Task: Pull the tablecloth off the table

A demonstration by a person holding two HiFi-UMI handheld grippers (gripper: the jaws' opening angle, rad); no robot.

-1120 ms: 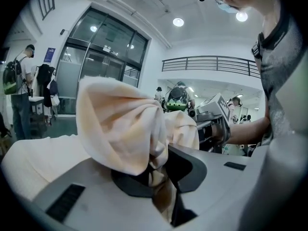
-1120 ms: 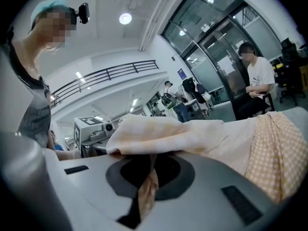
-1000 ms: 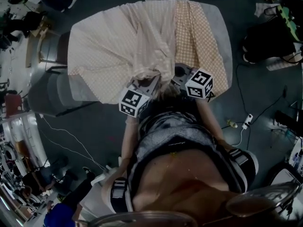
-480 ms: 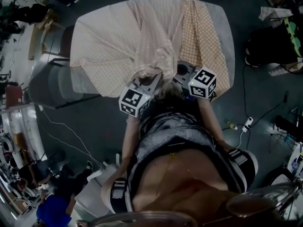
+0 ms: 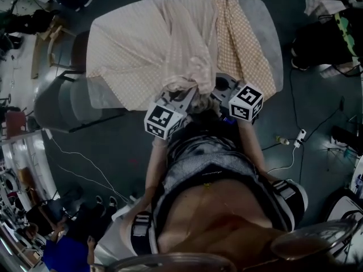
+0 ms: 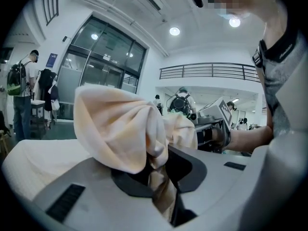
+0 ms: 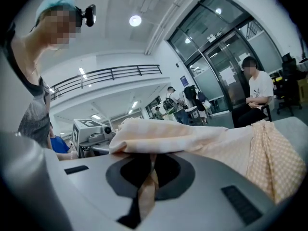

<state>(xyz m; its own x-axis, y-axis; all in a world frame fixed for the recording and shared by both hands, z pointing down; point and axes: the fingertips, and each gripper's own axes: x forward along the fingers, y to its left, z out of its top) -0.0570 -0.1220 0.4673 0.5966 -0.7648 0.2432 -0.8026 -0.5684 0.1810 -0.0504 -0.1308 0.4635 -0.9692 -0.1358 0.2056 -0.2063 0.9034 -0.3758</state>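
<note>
Two holds: left gripper [image 5: 181, 94] and right gripper [image 5: 218, 88] each pinch bunched cloth [image 5: 147, 44] at table [image 5: 267, 33] edge for even pull.

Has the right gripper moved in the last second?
Yes. The right gripper, jaws shut on the tablecloth, has drawn back toward the person: its cube was level with the table's near right corner and now sits below it.

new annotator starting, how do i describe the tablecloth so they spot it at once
Find the grey table in the upper middle of the head view. The tablecloth is the cream checked sheet over most of it, bunched toward the left gripper and right gripper, which clamp it. Only it is wrinkled and patterned.
</note>
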